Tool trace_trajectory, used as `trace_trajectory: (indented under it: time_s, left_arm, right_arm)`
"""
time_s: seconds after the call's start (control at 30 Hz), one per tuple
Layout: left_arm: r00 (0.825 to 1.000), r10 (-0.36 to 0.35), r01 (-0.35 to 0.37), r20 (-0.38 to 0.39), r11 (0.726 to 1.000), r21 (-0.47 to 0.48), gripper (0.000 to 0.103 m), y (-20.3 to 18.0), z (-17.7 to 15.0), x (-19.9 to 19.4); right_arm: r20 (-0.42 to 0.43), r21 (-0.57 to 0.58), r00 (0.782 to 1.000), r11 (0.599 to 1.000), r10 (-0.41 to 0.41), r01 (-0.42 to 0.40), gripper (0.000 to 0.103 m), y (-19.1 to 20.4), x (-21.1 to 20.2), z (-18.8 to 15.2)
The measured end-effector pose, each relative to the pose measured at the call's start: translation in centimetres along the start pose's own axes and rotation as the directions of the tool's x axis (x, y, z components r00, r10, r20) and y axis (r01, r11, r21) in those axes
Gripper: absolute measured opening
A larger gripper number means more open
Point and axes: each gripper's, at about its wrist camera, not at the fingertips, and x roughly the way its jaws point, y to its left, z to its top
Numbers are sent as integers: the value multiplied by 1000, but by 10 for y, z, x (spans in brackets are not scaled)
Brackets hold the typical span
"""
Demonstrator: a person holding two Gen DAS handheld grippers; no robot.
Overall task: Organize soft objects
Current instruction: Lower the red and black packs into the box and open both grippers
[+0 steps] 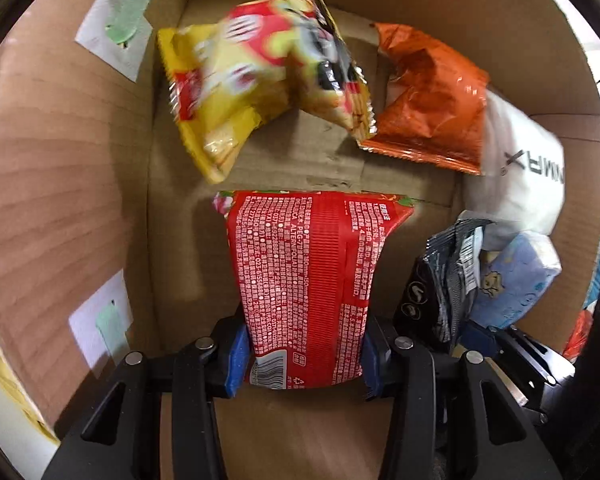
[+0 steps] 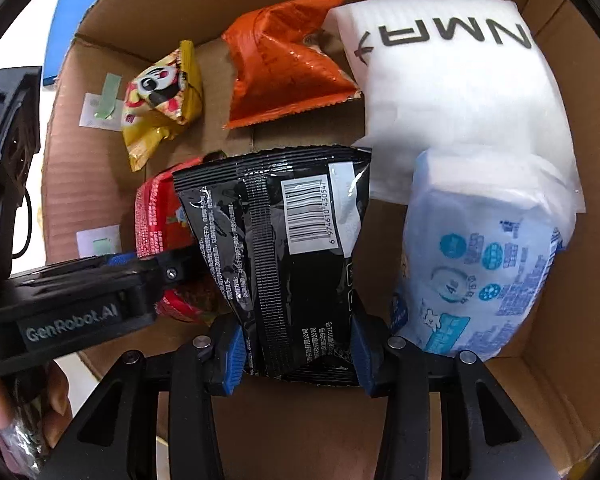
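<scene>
The cardboard box (image 1: 172, 216) is plain brown, with white stickers (image 1: 114, 26) crossed by pale green tape on its wall; inside it, the packet in the left gripper (image 1: 304, 364) is red (image 1: 304, 280), covered in fine white print with a white barcode patch near the blue pads (image 1: 236, 360) of the black fingers. Further in from the red packet lie a yellow packet (image 1: 260, 76) with red and white patches and a black-and-white cartoon face, and a shiny orange packet (image 1: 428, 96). The right gripper (image 2: 298, 360), also black with blue pads, grips a glossy black packet (image 2: 284, 256) with a white barcode label and small white lettering; right of it stands a pale blue tissue pack (image 2: 480, 264) with darker blue round badges and print, and behind that a white bag (image 2: 460, 96) with dark grey letters.
</scene>
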Motion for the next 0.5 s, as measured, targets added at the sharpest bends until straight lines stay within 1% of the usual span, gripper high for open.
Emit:
trace_trajectory:
  time_s: [0.13, 0.2, 0.23, 0.27, 0.33, 0.5]
  left_arm:
    - [1000, 5, -5, -12, 1000, 8, 43, -4, 0, 6]
    - [1000, 21, -20, -11, 1000, 14, 43, -4, -1, 8]
    - [999, 32, -32, -9, 999, 17, 43, -13, -3, 10]
    - [999, 44, -44, -9, 999, 23, 43, -15, -4, 11]
    - [999, 52, -51, -5, 998, 25, 43, -18, -8, 14]
    - [998, 57, -57, -9, 998, 14, 43, -16, -15, 19]
  right_arm:
    - [6, 6, 1000, 1000, -27, 27, 47, 2, 3, 4]
    - [6, 8, 999, 999, -43, 43, 48, 9, 4, 10]
    - [8, 15, 999, 999, -52, 52, 48, 8, 2, 8]
    - [10, 23, 998, 998, -54, 54, 48, 7, -1, 4]
    - [15, 29, 998, 997, -68, 67, 48, 13, 5, 1]
    - [8, 31, 996, 996, -86, 85, 50, 22, 13, 0]
